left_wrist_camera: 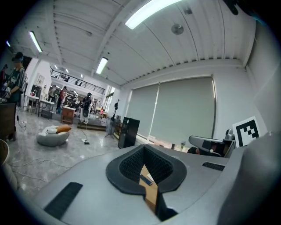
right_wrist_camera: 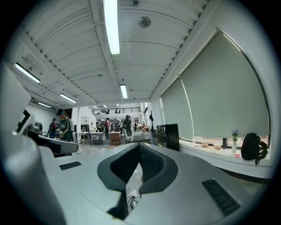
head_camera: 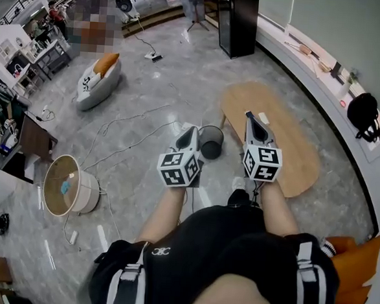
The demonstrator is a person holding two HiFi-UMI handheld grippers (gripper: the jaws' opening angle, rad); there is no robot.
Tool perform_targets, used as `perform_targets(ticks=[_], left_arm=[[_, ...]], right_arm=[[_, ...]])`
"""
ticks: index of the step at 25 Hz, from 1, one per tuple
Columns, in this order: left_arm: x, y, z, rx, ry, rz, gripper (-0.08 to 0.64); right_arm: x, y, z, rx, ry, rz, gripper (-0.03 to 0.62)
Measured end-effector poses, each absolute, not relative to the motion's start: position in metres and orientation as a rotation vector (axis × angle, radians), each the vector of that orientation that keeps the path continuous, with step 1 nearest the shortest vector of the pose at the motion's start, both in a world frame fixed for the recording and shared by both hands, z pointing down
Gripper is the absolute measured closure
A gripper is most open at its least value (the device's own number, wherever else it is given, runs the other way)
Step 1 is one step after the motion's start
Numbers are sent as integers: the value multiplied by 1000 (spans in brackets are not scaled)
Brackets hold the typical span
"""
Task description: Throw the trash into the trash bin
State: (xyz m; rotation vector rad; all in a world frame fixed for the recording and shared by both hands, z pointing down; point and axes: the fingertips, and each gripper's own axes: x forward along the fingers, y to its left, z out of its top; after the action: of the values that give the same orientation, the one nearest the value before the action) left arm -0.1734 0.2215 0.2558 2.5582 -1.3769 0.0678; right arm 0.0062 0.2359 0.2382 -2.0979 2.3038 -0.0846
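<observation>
On the head view I have both grippers held out side by side over the floor, marker cubes toward me. The left gripper [head_camera: 193,130] is just left of centre and the right gripper [head_camera: 248,114] just right of it. The bin [head_camera: 211,142], dark and round, stands on the floor between them, just beside the left edge of the oval wooden table [head_camera: 293,158]. A small pale item [head_camera: 264,118] lies on the table near the right gripper's tip; I can't tell what it is. At upper left a beanbag [head_camera: 97,80] carries an orange cushion and some dark print too small to read. A tiny pale logo [head_camera: 160,250] on the person's black top is also unreadable, and the cubes show only black-and-white square patterns. On the left gripper view the two black pads meet at their far tip with nothing pinched. Wood grain shows through the slot beneath them, and a black cabinet [left_wrist_camera: 128,132] stands before pale blinds. On the right gripper view the jaws are likewise pressed together and empty, with pale floor and a cable showing through the slot. A black backpack [right_wrist_camera: 251,147] sits on the ledge at right.
</observation>
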Motion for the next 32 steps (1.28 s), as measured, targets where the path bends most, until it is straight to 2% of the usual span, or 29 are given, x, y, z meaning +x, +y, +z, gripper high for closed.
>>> perform_targets(ticks=[18, 24, 32], left_arm=[[12, -17, 254, 2521, -1348, 153, 548], [42, -54, 270, 2503, -1317, 192, 548], [46, -98, 290, 2469, -1272, 255, 548]], right_arm=[[177, 1, 247, -2105, 2374, -161, 581], [204, -41, 263, -2115, 2395, -213, 581], [217, -81, 285, -2228, 2365, -198, 581]])
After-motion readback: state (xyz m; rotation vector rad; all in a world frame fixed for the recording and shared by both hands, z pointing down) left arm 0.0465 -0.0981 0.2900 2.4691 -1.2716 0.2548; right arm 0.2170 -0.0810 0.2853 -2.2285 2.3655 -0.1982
